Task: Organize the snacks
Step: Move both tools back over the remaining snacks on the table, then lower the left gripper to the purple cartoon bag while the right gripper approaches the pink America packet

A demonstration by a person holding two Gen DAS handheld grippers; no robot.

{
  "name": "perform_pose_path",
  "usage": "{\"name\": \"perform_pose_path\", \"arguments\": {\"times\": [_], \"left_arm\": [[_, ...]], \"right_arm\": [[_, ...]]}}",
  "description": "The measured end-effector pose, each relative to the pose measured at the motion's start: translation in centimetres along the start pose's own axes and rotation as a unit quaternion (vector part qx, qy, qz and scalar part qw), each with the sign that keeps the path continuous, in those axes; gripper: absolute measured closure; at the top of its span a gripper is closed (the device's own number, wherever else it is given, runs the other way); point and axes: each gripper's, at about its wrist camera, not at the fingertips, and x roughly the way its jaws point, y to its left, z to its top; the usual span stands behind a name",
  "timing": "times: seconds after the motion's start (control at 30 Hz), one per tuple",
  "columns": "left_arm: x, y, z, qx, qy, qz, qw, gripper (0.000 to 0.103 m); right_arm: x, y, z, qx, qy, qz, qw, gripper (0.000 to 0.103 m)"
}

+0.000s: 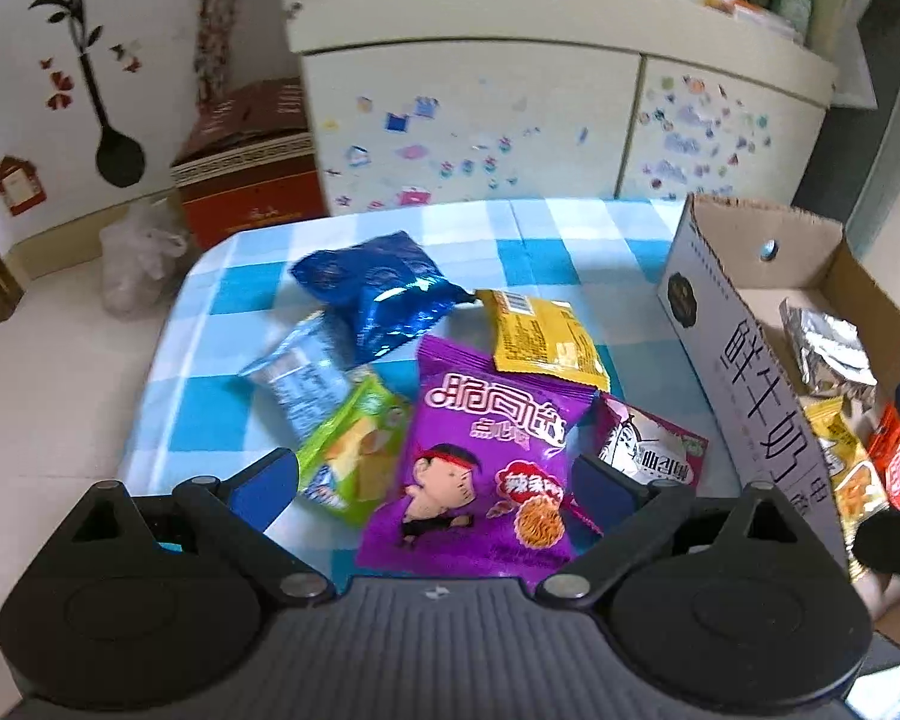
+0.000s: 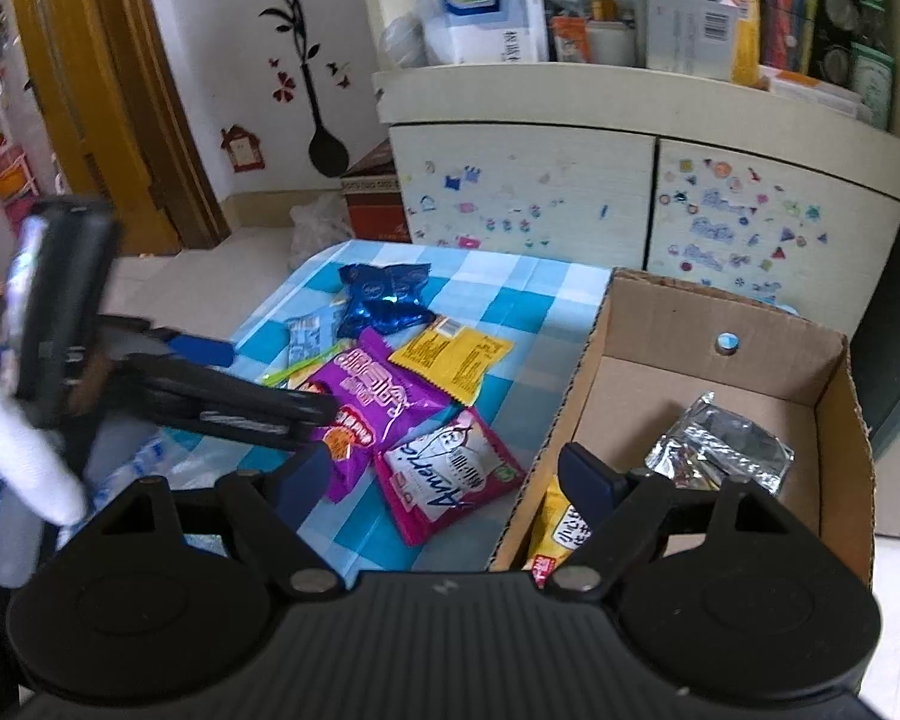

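Several snack packets lie on the blue checked tablecloth: a purple one, a yellow one, a dark blue foil one, a green one, a light blue one and a pink-and-white one. My left gripper is open, its jaws either side of the purple packet, low over it. My right gripper is open and empty, above the wall of the cardboard box. The box holds a silver packet and a yellow packet.
A cream cabinet with stickers stands behind the table, cluttered on top. A red box and a plastic bag sit on the floor at the left. A wooden door frame is far left.
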Motion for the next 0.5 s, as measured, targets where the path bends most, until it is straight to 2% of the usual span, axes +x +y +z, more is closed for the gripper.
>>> {"name": "perform_pose_path", "arguments": {"times": [0.1,0.3,0.37,0.43,0.5], "left_arm": [[1.4,-0.8,0.0,0.014,0.006,-0.005,0.9999,0.003],[3.7,-1.3,-0.4,0.02,0.023,0.009,0.9995,0.003],[3.5,-1.0,-0.7,0.02,0.016,0.0,0.9997,0.006],[3.3,-0.5,-0.8,0.014,0.022,-0.008,0.9996,0.016],[2.9,0.2,-0.9,0.007,0.031,-0.01,0.9994,0.018]], "right_arm": [[0.3,0.5,0.1,-0.009,0.006,0.003,1.0,0.02],[0.7,0.9,0.1,-0.016,0.014,0.005,1.0,0.02],[0.8,1.0,0.0,-0.018,0.017,0.007,1.0,0.02],[1.0,1.2,0.1,-0.02,0.021,0.007,1.0,0.02],[1.3,1.5,0.1,-0.022,0.025,0.011,0.999,0.02]]}}
